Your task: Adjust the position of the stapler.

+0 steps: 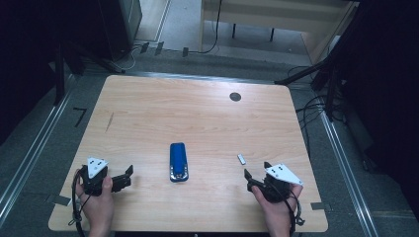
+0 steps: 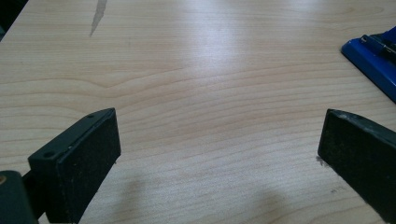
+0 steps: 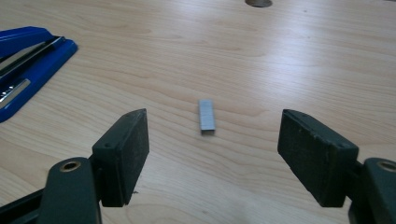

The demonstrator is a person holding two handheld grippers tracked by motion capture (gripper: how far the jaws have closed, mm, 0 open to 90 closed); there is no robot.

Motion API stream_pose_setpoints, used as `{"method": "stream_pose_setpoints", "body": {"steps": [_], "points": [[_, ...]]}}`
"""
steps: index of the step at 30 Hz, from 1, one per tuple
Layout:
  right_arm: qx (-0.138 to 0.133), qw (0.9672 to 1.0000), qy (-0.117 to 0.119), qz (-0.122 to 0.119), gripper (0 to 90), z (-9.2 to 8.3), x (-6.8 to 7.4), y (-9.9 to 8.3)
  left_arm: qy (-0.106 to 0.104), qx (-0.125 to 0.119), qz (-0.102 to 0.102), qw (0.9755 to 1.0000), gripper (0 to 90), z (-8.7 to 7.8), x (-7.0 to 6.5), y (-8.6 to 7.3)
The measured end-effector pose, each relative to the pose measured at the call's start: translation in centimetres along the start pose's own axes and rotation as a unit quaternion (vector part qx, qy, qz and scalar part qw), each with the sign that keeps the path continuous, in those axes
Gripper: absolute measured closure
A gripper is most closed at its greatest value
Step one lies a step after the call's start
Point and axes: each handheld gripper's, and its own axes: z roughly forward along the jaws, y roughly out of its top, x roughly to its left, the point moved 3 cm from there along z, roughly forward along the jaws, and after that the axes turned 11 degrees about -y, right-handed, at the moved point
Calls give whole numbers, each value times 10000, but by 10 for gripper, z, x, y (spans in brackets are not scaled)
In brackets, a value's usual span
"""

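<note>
Staple strip (image 3: pixel 207 116) on table (image 1: pixel 197 113), just ahead of right gripper (image 1: pixel 257 174), jaws apart.
Strip untouched, near front right corner, right of blue stapler (image 1: pixel 178 161) at mid front; left gripper (image 1: pixel 124 177) by front left corner, jaws wide, holding nothing.
</note>
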Motion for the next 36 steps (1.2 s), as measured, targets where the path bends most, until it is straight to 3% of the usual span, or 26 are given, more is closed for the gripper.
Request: {"method": "stream_pose_setpoints", "body": {"steps": [7,21,36], "points": [[31,9998,135,-114,257,7,20,5,10,72,28,10000,0,1,-1,0],[77,9996,168,-218,261,9,35,7,117,194,243,9994,0,4,-5,0],[36,9990,338,-307,256,13,56,17,122,227,206,9995,0,4,-4,0]]}}
